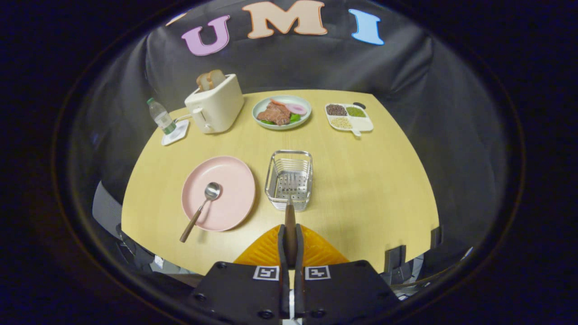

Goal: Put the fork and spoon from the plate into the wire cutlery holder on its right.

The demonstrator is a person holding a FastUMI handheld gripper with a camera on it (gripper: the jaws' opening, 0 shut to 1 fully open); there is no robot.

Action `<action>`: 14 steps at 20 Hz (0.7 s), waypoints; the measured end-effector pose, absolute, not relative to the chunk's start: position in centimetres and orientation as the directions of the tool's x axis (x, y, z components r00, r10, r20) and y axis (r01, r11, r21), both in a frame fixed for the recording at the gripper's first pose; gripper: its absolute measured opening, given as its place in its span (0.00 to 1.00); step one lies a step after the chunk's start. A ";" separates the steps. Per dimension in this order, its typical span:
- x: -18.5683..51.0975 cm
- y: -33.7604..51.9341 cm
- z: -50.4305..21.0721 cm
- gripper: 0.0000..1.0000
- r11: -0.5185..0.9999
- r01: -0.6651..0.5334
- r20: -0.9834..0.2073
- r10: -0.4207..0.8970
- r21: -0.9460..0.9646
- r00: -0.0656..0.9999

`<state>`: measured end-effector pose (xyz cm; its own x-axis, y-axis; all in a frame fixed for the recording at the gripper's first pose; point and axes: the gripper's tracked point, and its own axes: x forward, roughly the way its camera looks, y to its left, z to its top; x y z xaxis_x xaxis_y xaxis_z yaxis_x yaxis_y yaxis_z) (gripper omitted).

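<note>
The tool grips the brown wooden handle of the metal fork, both fingers pressed against it. The fork's long axis runs straight ahead along the fingers, tines forward and reaching over the near rim into the silver wire cutlery holder, a rectangular basket with a perforated floor that stands just ahead of the fingers on the round pale-wood tabletop.

To the holder's left, just beside it but not touching, lies the round pink plate. The metal spoon with a wooden handle rests on it at a slant: bowl up near the plate's middle, handle running back toward the near left and overhanging the rim onto the tabletop.

Farther back stand a cream toaster with 2 slices of bread in its slots, a clear plastic water bottle on a white square coaster, a pale green plate of meat and vegetables, and a white divided tray holding 3 kinds of grain or beans. All sit well apart from the holder, and nothing lies between the plate and the holder. An orange ribbed mat shows just under the fingers at the tabletop's near edge.
</note>
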<state>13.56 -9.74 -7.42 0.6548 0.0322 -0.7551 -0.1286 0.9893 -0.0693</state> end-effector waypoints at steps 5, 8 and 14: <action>15.3 -9.0 -8.2 0.09 0.991 -0.116 -0.784 0.023 -0.063 0.620; 15.7 -8.9 -8.5 0.11 0.991 -0.112 -0.786 0.008 -0.077 0.619; 15.1 -7.8 -8.7 0.52 0.997 -0.079 -0.774 0.069 0.025 0.629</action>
